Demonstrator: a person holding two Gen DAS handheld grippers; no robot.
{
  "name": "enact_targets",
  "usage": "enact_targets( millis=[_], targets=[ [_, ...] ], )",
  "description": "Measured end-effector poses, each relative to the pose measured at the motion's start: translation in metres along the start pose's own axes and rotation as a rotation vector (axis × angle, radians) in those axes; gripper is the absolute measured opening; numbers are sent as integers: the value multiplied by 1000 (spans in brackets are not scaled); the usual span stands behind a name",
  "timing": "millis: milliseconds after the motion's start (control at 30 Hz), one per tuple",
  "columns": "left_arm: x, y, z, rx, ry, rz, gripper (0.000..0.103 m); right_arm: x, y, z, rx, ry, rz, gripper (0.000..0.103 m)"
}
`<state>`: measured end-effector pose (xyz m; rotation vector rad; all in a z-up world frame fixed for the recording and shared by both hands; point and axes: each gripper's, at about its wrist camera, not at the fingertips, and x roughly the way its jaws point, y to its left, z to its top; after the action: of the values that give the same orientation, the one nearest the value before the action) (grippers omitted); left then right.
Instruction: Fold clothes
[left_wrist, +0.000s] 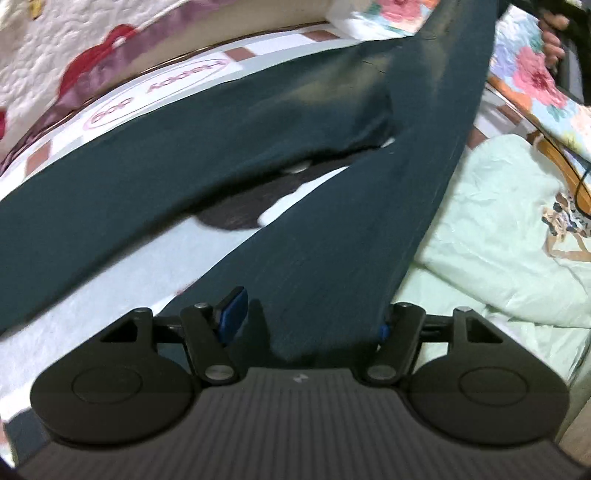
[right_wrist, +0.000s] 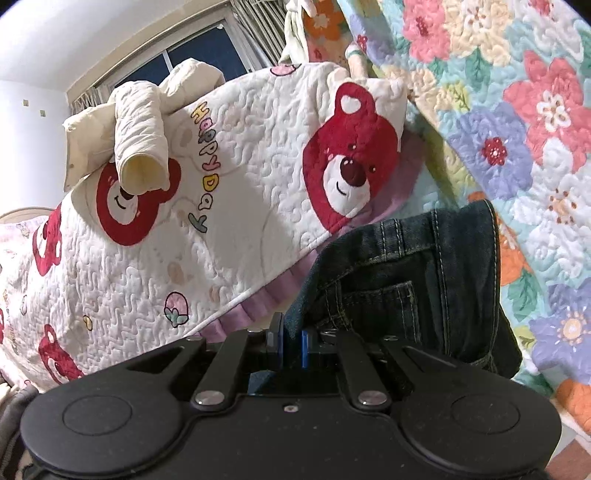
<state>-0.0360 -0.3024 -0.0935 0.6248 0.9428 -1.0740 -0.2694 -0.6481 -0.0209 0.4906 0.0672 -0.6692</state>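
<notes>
Dark blue jeans (left_wrist: 332, 258) lie spread on the bed, their two legs forming a V. One leg runs down between the fingers of my left gripper (left_wrist: 310, 321). Its jaws stand wide: the left blue pad (left_wrist: 234, 310) is clear of the cloth, and the right pad is mostly hidden behind the leg's edge. In the right wrist view the jeans' waist and pocket part (right_wrist: 406, 277) hangs lifted in front of the quilts. My right gripper (right_wrist: 294, 345) is shut on a fold of that denim, its blue pads close together.
A pale green garment (left_wrist: 498, 240) lies right of the jeans on the white printed sheet (left_wrist: 155, 92). A white bear quilt (right_wrist: 221, 184) carries a cream padded jacket (right_wrist: 140, 140). A floral quilt (right_wrist: 517, 110) fills the right. A person's hand (left_wrist: 552, 40) shows at top right.
</notes>
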Motion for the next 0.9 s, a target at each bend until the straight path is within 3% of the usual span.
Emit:
enact_targets(
  millis=[200,300,333,367,400,467,567,700,900],
  targets=[
    [-2,2,-34,-31,74,13,66,-6,-6,-1,52,-19,7,11],
    [-6,-1,-48,-55,51,128,68,-9,-10,-3,86,-34,24,11],
    [-9,-1,-51,-73,18,143,65,-10,-11,-4,92,-40,30,11],
    [-12,-2,-53,-92,-14,158,51,-12,-12,-5,99,-45,32,11],
    [-16,-2,-55,-112,-46,171,30,-15,-13,-6,109,-50,31,11],
    [-23,-4,-53,-167,-112,182,13,-23,-16,-9,128,-61,27,11],
    [-37,-12,-45,-156,-205,300,6,-43,-24,-16,158,-92,10,11],
    [-68,-14,-28,-114,-345,410,5,-81,-39,-34,200,-137,-36,11],
    [-104,-23,-13,-67,-459,483,5,-134,-57,-76,248,-158,-108,11]
  ],
)
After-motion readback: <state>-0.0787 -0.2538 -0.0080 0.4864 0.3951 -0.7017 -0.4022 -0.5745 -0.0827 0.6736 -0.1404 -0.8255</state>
